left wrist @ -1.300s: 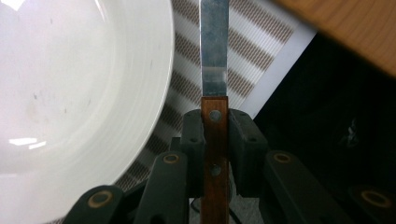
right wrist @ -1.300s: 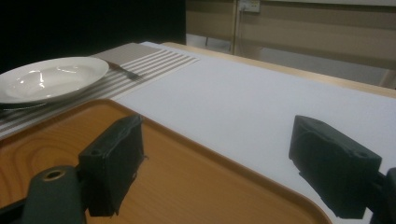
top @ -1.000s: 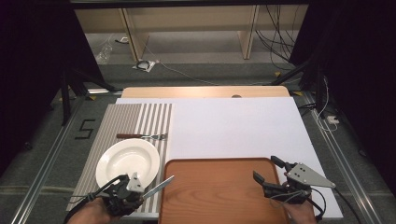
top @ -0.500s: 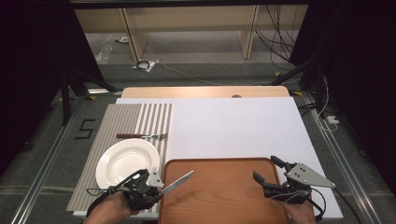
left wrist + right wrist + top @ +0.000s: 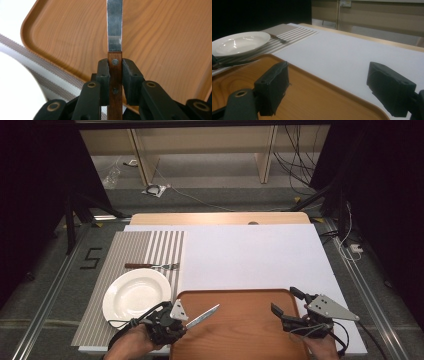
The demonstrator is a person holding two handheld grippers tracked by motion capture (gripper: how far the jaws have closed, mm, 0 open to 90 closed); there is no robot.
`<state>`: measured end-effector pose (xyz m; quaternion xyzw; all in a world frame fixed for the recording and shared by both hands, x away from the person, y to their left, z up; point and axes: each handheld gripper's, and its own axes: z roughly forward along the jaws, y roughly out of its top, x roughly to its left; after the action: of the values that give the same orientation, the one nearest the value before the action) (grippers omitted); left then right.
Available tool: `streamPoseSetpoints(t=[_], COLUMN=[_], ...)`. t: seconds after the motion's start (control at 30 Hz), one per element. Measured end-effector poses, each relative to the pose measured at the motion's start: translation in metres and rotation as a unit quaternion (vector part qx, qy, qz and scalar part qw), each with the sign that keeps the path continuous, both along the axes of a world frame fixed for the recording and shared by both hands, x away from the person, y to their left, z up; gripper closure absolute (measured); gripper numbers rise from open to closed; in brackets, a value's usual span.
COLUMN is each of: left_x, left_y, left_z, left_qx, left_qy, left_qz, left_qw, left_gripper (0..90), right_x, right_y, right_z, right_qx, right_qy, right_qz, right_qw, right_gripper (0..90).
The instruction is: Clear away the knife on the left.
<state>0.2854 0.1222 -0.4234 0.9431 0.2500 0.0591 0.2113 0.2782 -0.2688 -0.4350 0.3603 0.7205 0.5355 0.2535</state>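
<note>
So we've got the knife [image 5: 114,32] pinched by its wooden handle in the left tongs [image 5: 172,324], blade hanging over the near-left corner of the wooden tray [image 5: 240,340], while the right tongs [image 5: 295,306] sit wide open and empty over the tray's right end. Looks to us like the place setting is partway done: plate [image 5: 136,295] and fork [image 5: 152,266] already lie on the striped placemat [image 5: 125,250], and the knife isn't down yet. Room-wise, the placemat strip between plate and tray rim is narrow, though the white desk [image 5: 250,260] beyond is wide open.
</note>
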Motion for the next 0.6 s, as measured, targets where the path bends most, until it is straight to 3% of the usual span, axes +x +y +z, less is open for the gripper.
streamPoseSetpoints(t=[0.6], left_x=[-0.001], left_y=[-0.025], left_z=[-0.004], left_qx=[-0.002], left_qy=[0.012], left_qz=[-0.016], left_qw=[0.9998], left_gripper=[76.8], right_x=[-0.001], right_y=[0.000], right_z=[0.000], right_qx=[0.002], right_qy=[-0.002], right_qz=[0.000], right_qw=[1.0000], right_gripper=[18.9])
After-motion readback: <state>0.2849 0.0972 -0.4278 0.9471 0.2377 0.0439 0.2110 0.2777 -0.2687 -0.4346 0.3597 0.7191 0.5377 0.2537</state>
